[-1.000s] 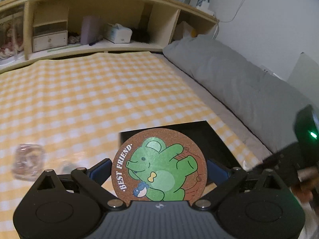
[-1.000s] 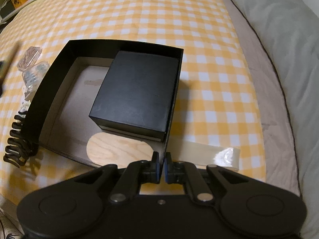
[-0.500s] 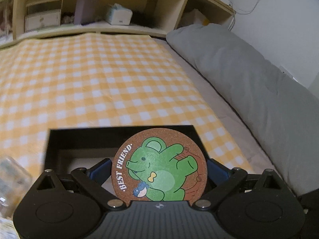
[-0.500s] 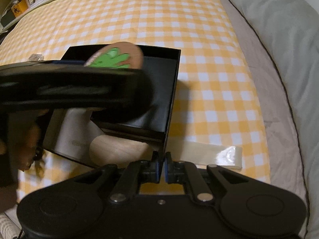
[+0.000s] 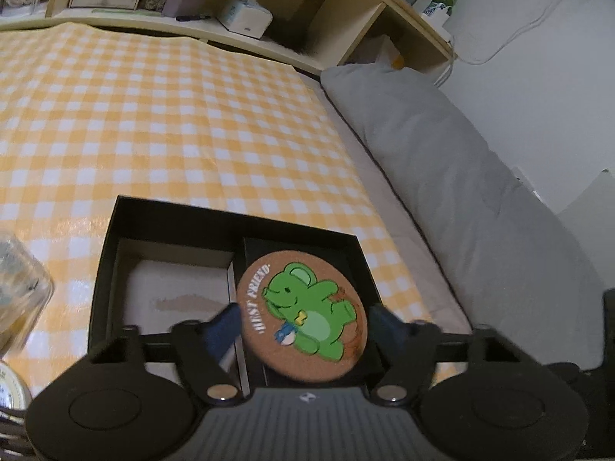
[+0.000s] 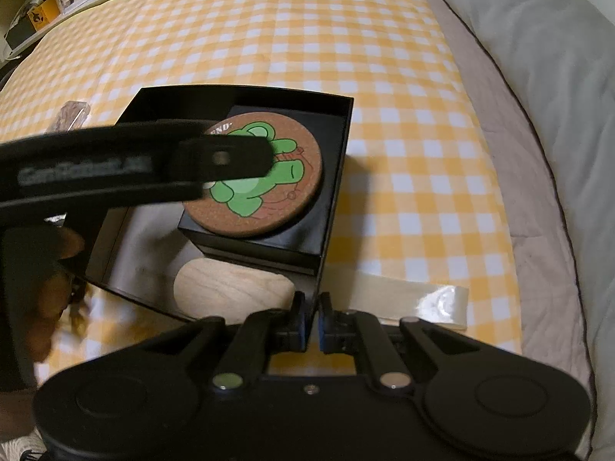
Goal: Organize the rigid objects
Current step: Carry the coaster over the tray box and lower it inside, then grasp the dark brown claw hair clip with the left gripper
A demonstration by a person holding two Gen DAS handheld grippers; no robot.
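Observation:
A round cork coaster with a green bear lies on a small black box inside an open black tray box. It also shows in the right wrist view. My left gripper is open, its fingers apart on either side of the coaster. My right gripper is shut on the near wall of the black tray box. A pale wooden disc lies in the tray's near corner.
The tray sits on a yellow checked cloth. A grey pillow runs along the right. A clear tape strip lies right of the tray. A clear jar stands at the left, and shelves at the back.
My left gripper has moved over the tray, opened and let the coaster down onto the small black box. My right gripper has stayed shut on the tray wall.

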